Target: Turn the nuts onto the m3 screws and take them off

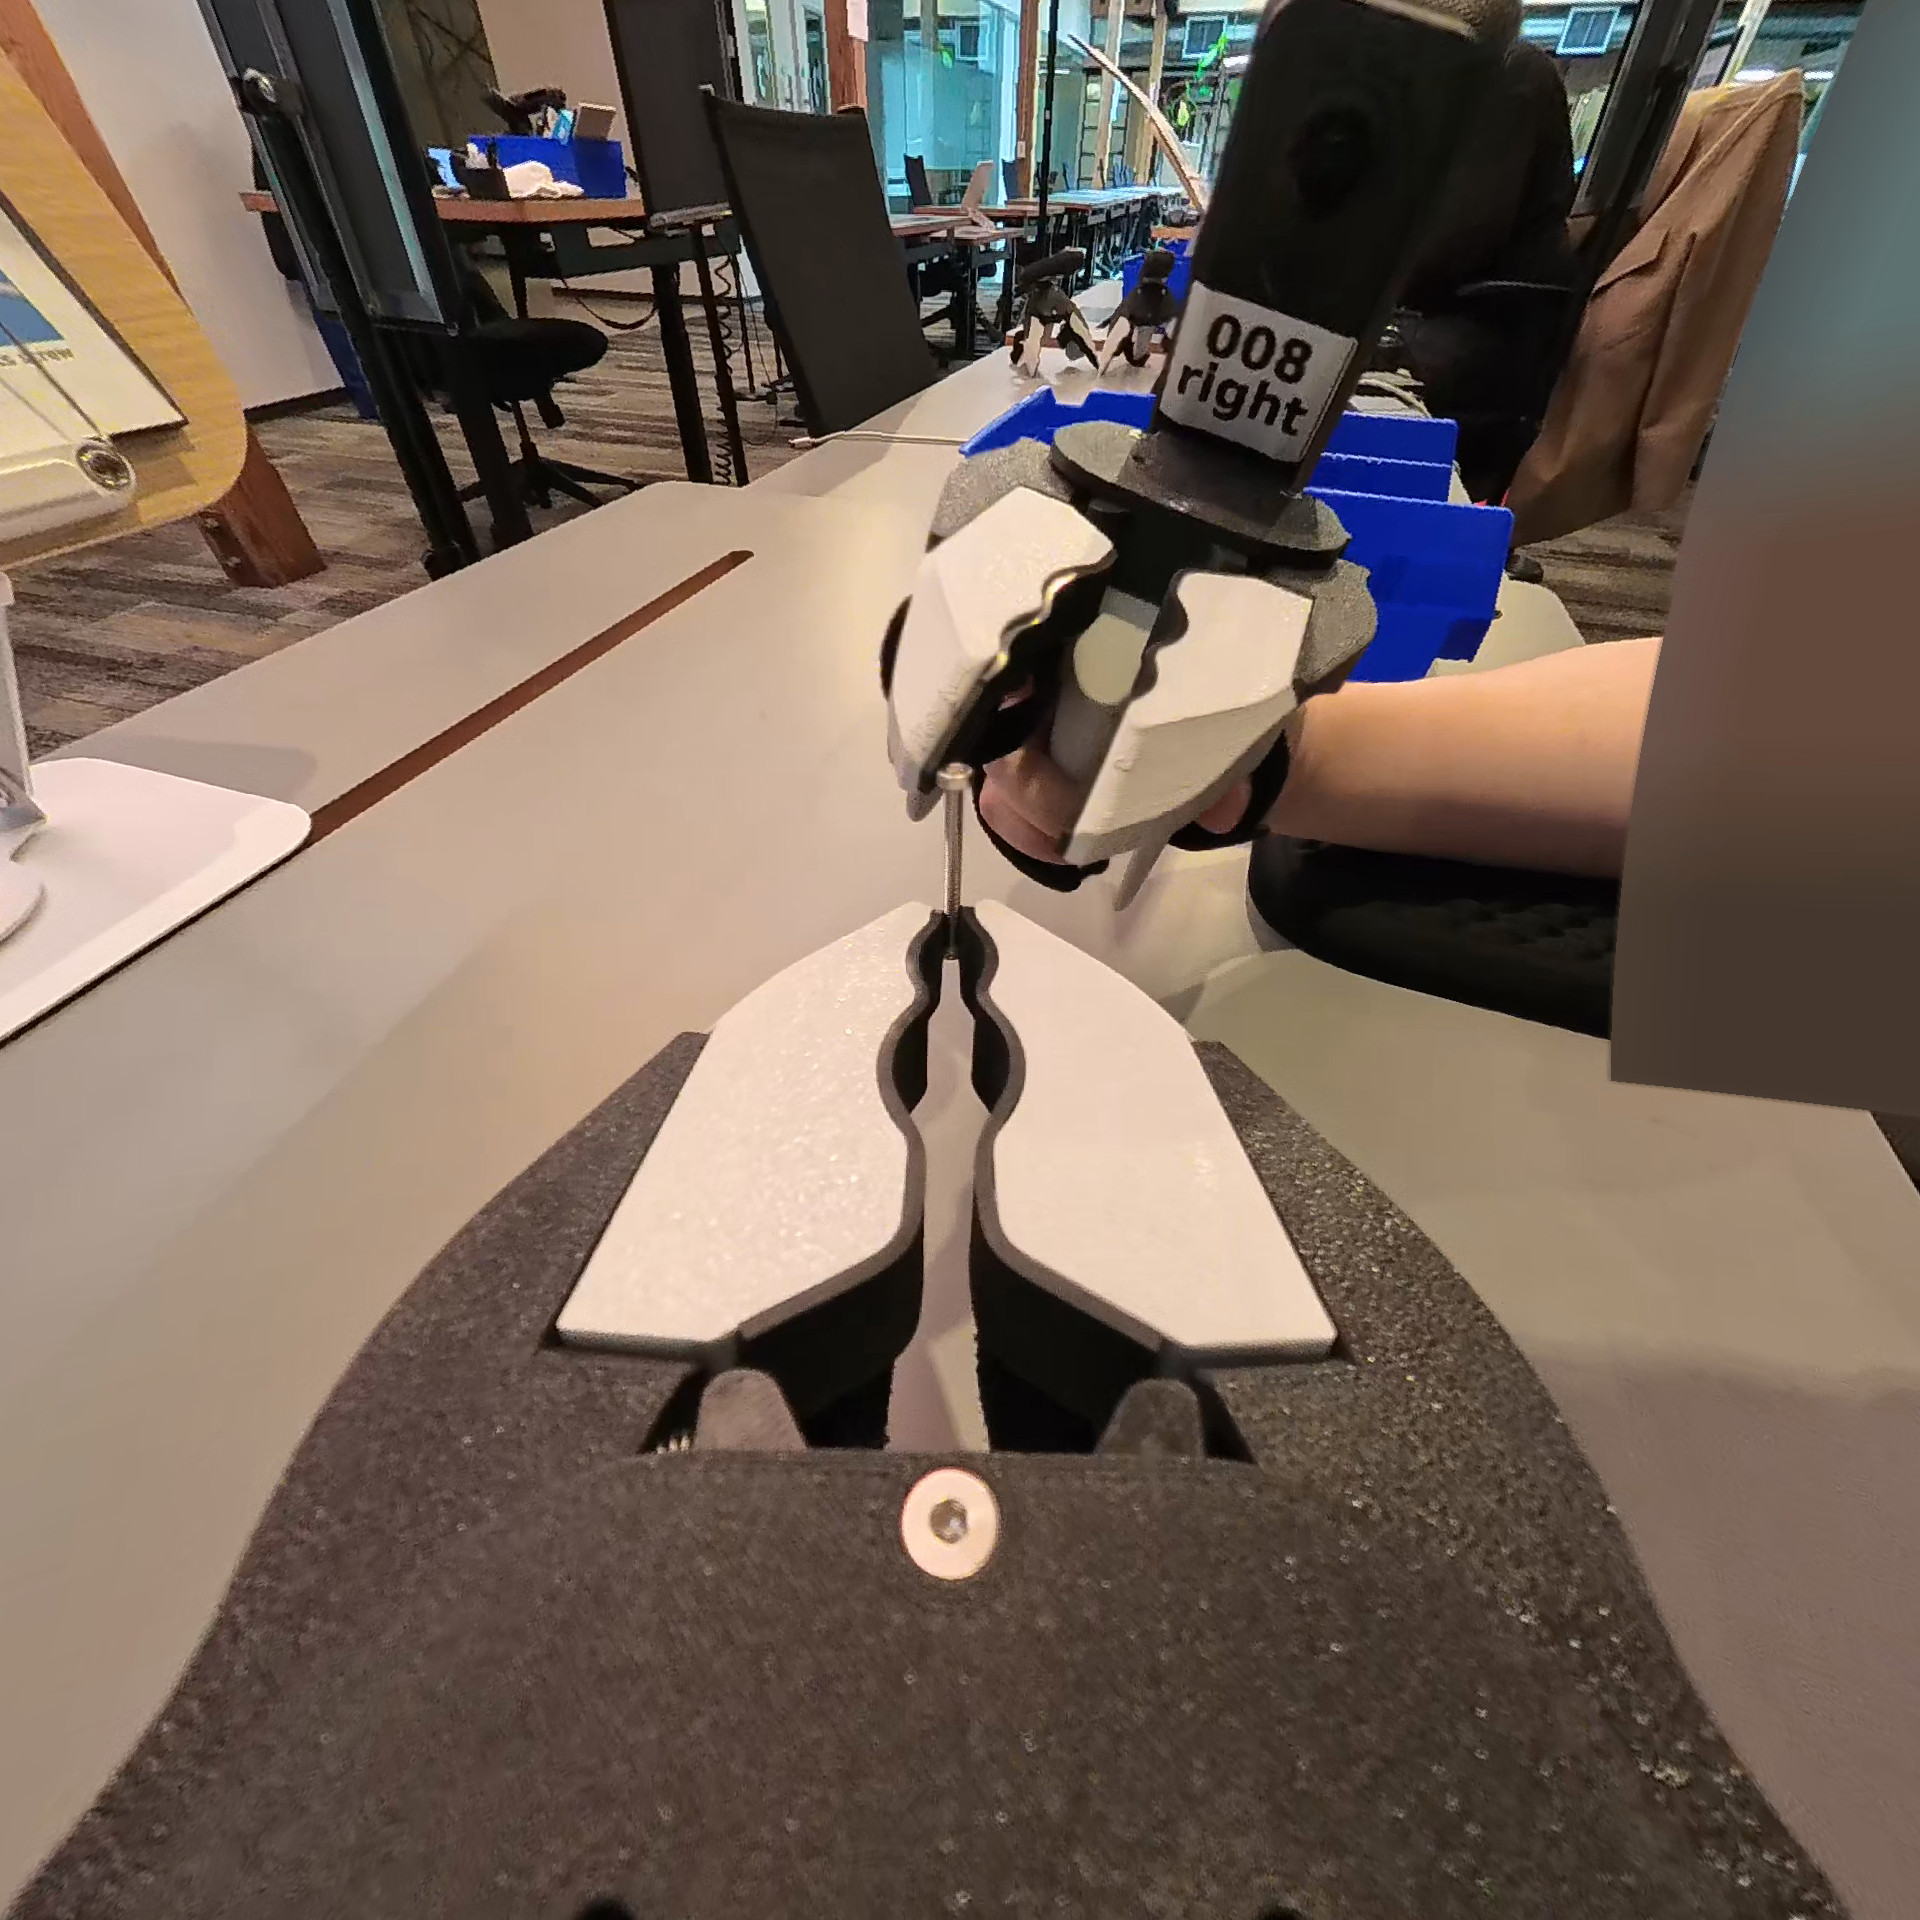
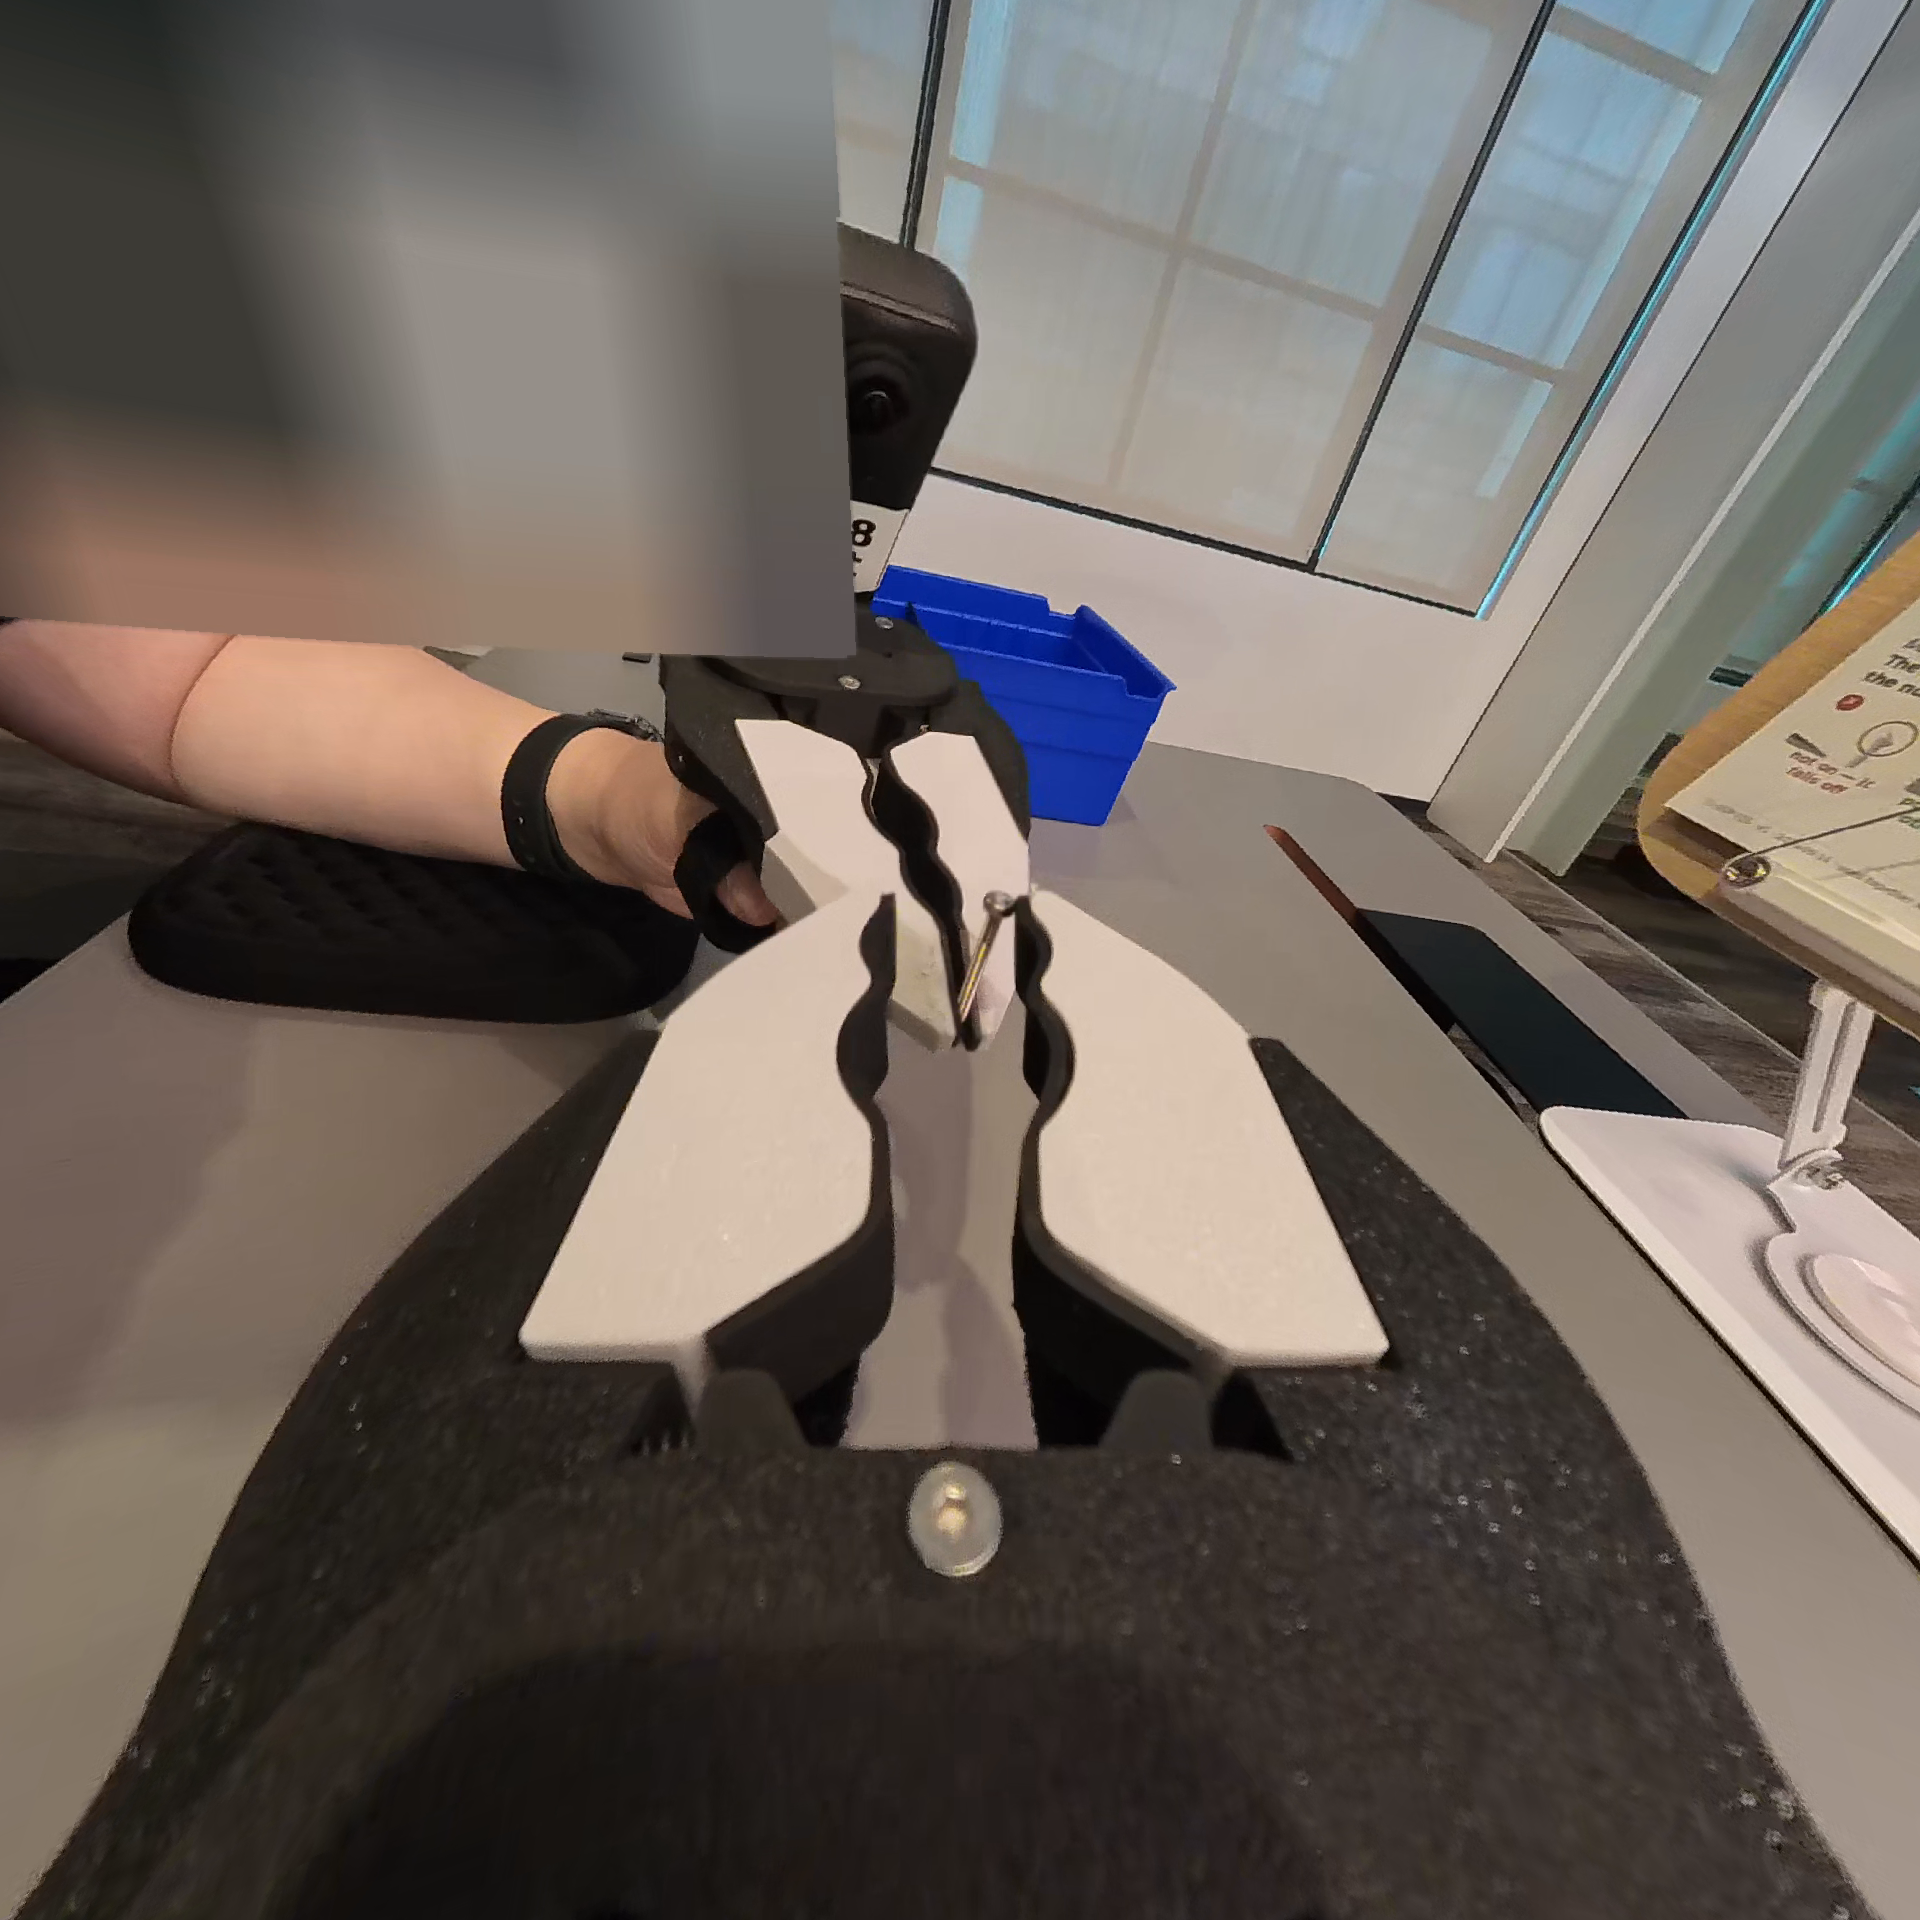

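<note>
A thin silver M3 screw [image 1: 952, 852] stands upright, head on top. My left gripper [image 1: 951, 923] is shut on its lower end, just above the grey table [image 1: 468, 987]. My right gripper [image 1: 1023, 847] is open and points down at the screw head from above. One of its fingertips [image 1: 923, 800] is right against the head. In the right wrist view, the screw [image 2: 982, 966] leans slightly. Its head sits between the open right gripper's [image 2: 954, 906] tips, close to the right-hand one. The left gripper [image 2: 961, 1037] grips the screw from the far side. I cannot make out a nut.
A blue bin [image 1: 1403, 582] stands on the table behind the grippers; it also shows in the right wrist view [image 2: 1039, 707]. A black padded rest [image 2: 395, 935] lies under the person's forearm. A white stand [image 2: 1766, 1226] holding an instruction board [image 2: 1808, 748] stands at the side. My left and right fingertips are right by each other.
</note>
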`<state>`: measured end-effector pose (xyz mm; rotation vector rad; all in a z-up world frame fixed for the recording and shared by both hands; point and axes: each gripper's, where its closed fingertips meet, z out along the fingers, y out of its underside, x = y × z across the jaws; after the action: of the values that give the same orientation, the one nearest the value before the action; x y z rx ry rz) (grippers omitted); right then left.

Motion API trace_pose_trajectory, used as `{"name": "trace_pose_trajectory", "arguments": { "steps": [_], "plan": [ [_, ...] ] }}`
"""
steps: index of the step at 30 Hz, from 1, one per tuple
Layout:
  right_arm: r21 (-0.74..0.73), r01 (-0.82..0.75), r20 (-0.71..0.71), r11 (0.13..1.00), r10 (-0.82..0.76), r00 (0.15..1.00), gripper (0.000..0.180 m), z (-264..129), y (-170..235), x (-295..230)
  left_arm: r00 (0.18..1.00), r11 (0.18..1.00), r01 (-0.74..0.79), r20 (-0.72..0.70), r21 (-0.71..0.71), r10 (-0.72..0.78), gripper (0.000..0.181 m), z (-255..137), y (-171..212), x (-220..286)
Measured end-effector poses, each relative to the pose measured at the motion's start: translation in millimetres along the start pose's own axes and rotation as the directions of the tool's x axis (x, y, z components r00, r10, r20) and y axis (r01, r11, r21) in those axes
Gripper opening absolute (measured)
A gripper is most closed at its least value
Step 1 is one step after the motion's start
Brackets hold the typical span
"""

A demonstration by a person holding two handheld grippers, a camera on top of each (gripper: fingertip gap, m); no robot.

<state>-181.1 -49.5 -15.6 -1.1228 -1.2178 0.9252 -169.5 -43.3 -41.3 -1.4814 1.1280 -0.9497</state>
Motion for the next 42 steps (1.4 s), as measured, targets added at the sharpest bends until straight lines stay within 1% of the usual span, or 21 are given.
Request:
{"name": "trace_pose_trajectory", "arguments": {
  "steps": [3, 6, 12, 15, 17, 20, 26, 28, 29, 33, 36, 38, 40, 42],
  "plan": [
    [0.013, 0.005, -0.011, 1.000, -0.005, 1.000, 0.018, -2.8, -2.3, 2.2, 1.000, 1.000, 0.006, 0.004, 0.007, -0.006, 0.002, -1.0, -1.0, -1.4],
    [0.036, -0.005, -0.028, 0.999, 0.006, 1.000, 0.018, -4.5, -5.9, 5.6, 1.000, 1.000, 0.004, 0.003, 0.004, -0.004, 0.002, -0.5, -0.6, -1.0],
    [0.014, -0.013, 0.005, 1.000, 0.013, 1.000, 0.019, -1.2, -1.5, 1.1, 1.000, 1.000, -0.002, 0.005, -0.001, 0.002, 0.002, 0.1, -0.1, -0.2],
    [0.018, -0.017, 0.017, 1.000, 0.016, 1.000, 0.013, -5.2, -2.2, 1.6, 1.000, 1.000, 0.003, 0.013, 0.003, -0.003, 0.002, -1.0, -0.7, -2.3],
    [0.031, -0.025, -0.004, 0.999, 0.025, 1.000, 0.014, -6.6, -4.2, 5.8, 1.000, 1.000, 0.005, 0.010, 0.005, -0.005, 0.002, -1.0, -0.7, -2.0],
    [0.038, -0.014, -0.016, 0.999, 0.015, 1.000, 0.022, -5.2, -7.1, 6.2, 1.000, 1.000, -0.001, 0.005, -0.002, 0.001, 0.002, 0.3, 0.4, -0.3],
    [-0.001, 0.006, 0.013, 1.000, -0.006, 1.000, 0.022, -2.0, -1.3, 0.1, 1.000, 1.000, 0.002, 0.009, 0.001, -0.002, 0.002, -0.4, -0.2, -1.4],
    [0.015, -0.001, 0.026, 1.000, 0.000, 1.000, 0.015, -4.6, -3.8, -0.6, 1.000, 1.000, 0.005, 0.010, 0.005, -0.005, 0.002, -1.0, -0.7, -2.0],
    [0.023, -0.010, 0.018, 1.000, 0.010, 1.000, 0.015, -5.1, -4.9, 1.4, 1.000, 1.000, 0.006, 0.009, 0.006, -0.006, 0.002, -1.1, -0.8, -2.0],
    [0.025, -0.014, -0.008, 1.000, 0.015, 1.000, 0.025, -3.2, -4.2, 5.1, 1.000, 1.000, -0.001, 0.001, 0.000, 0.001, 0.002, 0.6, 0.1, 0.6],
    [0.003, -0.015, 0.033, 1.000, 0.015, 0.999, 0.025, -0.1, -0.7, -1.9, 1.000, 1.000, -0.001, 0.005, 0.000, 0.001, 0.002, 0.5, -0.2, 0.2],
    [0.004, -0.006, 0.021, 1.000, 0.006, 1.000, 0.024, -1.2, -1.0, -0.8, 1.000, 1.000, 0.004, 0.010, 0.007, -0.004, 0.002, -0.9, -1.2, -1.5],
    [0.016, -0.007, 0.038, 1.000, 0.007, 0.999, 0.017, -3.8, -3.3, -2.1, 1.000, 1.000, 0.013, 0.014, 0.014, -0.013, 0.002, -2.2, -2.4, -3.4],
    [0.034, -0.032, 0.024, 0.999, 0.031, 0.999, 0.020, -4.0, -5.7, 1.3, 1.000, 1.000, 0.018, 0.012, 0.012, -0.018, 0.002, -2.2, -1.9, -3.6]
  ]
}}
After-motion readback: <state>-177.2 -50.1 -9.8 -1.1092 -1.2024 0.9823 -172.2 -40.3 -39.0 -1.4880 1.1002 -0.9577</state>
